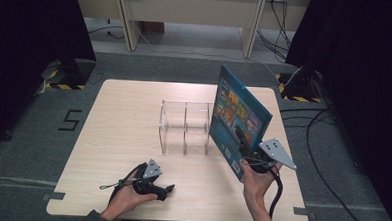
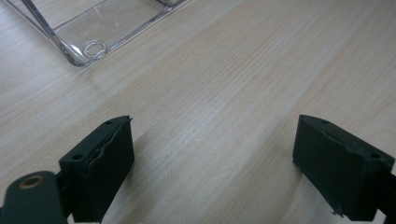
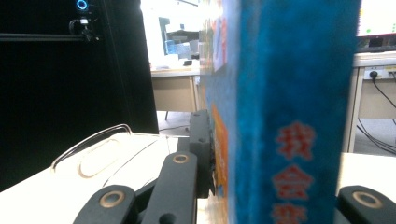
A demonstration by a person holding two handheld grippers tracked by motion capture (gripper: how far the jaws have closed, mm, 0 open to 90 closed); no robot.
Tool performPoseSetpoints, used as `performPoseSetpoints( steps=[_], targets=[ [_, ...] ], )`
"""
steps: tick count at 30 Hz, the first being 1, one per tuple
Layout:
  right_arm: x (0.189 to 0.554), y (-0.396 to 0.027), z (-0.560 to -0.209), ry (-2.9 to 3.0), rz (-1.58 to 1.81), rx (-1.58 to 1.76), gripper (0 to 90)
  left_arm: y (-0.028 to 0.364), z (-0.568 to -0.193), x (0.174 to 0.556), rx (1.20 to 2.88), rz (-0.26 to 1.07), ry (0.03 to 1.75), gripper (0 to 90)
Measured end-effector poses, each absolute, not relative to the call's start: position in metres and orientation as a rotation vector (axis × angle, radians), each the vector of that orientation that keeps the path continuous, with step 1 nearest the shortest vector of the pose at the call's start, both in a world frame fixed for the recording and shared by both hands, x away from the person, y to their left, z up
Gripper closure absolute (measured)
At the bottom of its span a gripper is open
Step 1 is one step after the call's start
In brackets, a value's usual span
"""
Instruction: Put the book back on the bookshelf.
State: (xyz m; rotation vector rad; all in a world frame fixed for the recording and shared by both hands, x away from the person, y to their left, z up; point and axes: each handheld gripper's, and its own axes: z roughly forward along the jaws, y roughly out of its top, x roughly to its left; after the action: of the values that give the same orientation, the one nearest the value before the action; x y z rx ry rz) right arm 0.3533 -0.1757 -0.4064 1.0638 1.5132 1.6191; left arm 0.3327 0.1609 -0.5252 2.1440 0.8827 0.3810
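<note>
The book (image 1: pixel 239 120) in my right gripper (image 1: pixel 246 145) stands upright above the right half of the table (image 1: pixel 123 132), just to the right of the clear plastic organizer (image 1: pixel 184 127). Red Chinese characters run down its blue spine (image 3: pixel 292 140) in the right gripper view (the top one looks like 我 and the next like 会, though both are blurred; the rest run off the bottom of the frame). The cover, facing left in the high view, is bright blue with a grid of small colourful picture panels, and a white patch sits at its lower corner; I cannot read anything on it. The jaws are clamped on the book's lower edge, one black jaw flat against the cover. My right hand (image 1: pixel 257 185) holds the gripper from below, its cable looping down beside my wrist.

My left gripper (image 1: pixel 151 181) rests low over the table near the front edge, well apart from the book, its jaws spread wide with bare wood between them. A corner of the organizer (image 2: pixel 88 44) lies ahead of it.
</note>
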Motion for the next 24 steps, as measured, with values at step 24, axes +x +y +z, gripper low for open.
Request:
performPoseSetpoints(
  steps=[24],
  targets=[
    [0.382, -0.156, -0.421, 1.464, 1.533, 1.093, 81.8, 0.161, -0.525, 0.332, 2.146, 0.380, 0.879, 11.7]
  ],
)
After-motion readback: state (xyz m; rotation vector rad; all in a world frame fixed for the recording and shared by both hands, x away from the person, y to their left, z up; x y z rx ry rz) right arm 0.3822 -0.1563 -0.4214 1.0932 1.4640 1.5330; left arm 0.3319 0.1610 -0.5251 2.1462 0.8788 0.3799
